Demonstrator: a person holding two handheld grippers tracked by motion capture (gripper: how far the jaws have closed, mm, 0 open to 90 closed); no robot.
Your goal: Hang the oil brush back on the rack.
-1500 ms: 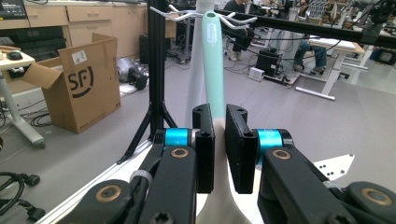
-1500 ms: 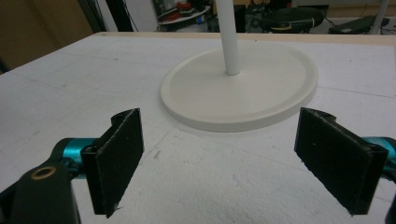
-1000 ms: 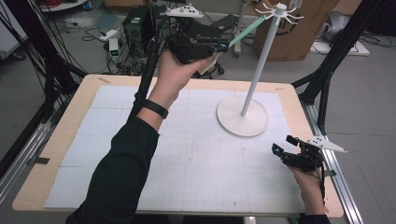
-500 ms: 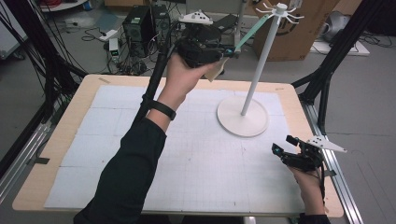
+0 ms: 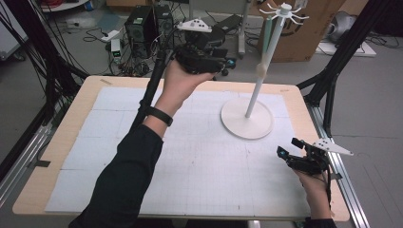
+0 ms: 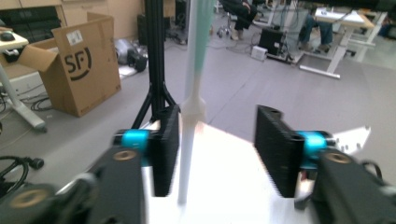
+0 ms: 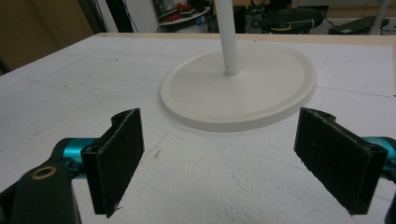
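Note:
A white stand [image 5: 254,89] with hooks at its top rises from a round base [image 5: 247,125] at the table's back right. A utensil with a teal handle [image 5: 267,37] and a pale end [image 5: 261,69] hangs from a hook, close along the pole. My left gripper [image 5: 227,65] is raised just left of it. Its jaws have just been opening and they stand open, with the teal handle [image 6: 204,37] and pale end [image 6: 192,106] beyond them, nearer the left jaw and untouched. My right gripper [image 5: 287,148] rests open low at the front right, facing the base [image 7: 261,93].
The table is covered with white gridded sheets [image 5: 199,156] inside a wooden edge. Black frame struts [image 5: 332,80] stand at the right. A cardboard box [image 5: 304,42] and computer gear [image 5: 142,23] are on the floor behind the table.
The utensil was slanted between my left gripper and the stand's top. It now hangs straight down along the pole, and the left jaws have opened off it. The right gripper has not moved.

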